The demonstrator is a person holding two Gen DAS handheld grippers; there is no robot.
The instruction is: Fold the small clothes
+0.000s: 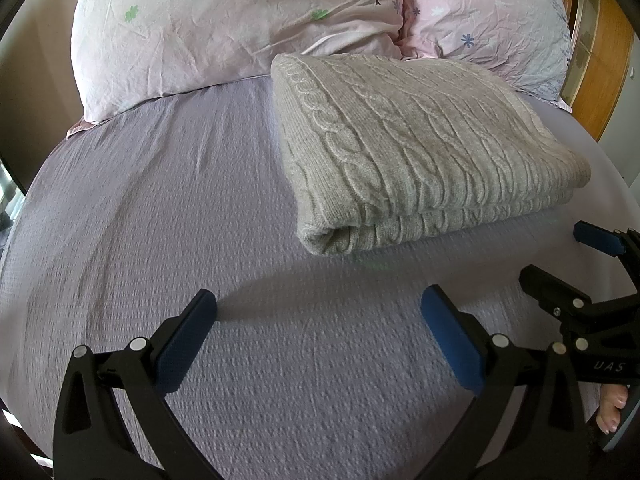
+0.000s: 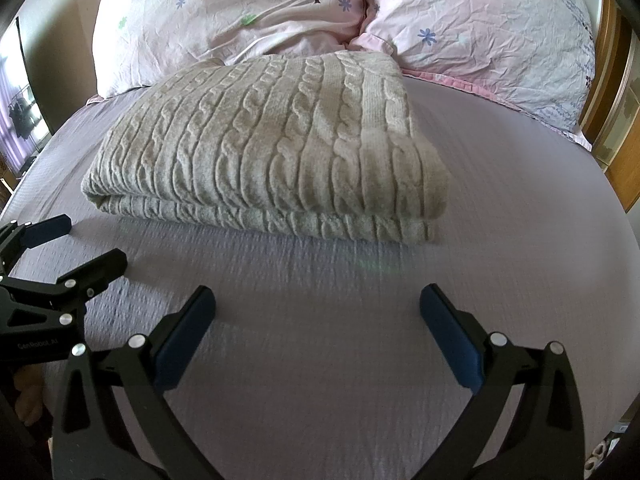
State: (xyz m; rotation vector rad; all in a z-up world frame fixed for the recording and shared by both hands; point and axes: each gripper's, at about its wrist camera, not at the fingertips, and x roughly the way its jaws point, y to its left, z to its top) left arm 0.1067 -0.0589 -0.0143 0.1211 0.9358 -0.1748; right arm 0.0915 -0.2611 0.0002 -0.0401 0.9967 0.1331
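From the left wrist cam, the left gripper (image 1: 319,312) had its blue-padded fingers spread wide apart with nothing between them, hovering over the lavender textured bedsheet (image 1: 160,208). The folded grey cable-knit sweater (image 1: 408,148) sat ahead and a bit to the right of it, not touching the fingers, lying flat on the sheet with its rolled fold edge facing the camera. Behind the sweater were two pink floral pillows, the left pillow (image 1: 224,28) with a little tree print and the right pillow (image 1: 496,16) beside it, and the sweater's far edge looked like it was right up against them. The right gripper (image 1: 560,256) poked in from the right edge, fingers parted too, near the sweater's front corner but clear of it. Switching to the right wrist cam, the right gripper (image 2: 318,312) was likewise wide open and empty above the bedsheet (image 2: 500,200). The sweater (image 2: 272,140) lay straight ahead, slightly left, apart from the pads. The left gripper (image 2: 84,244) came in from the left edge, open, just short of the sweater's near left corner. Both pillows, left (image 2: 224,12) and right (image 2: 488,28), sat behind it.
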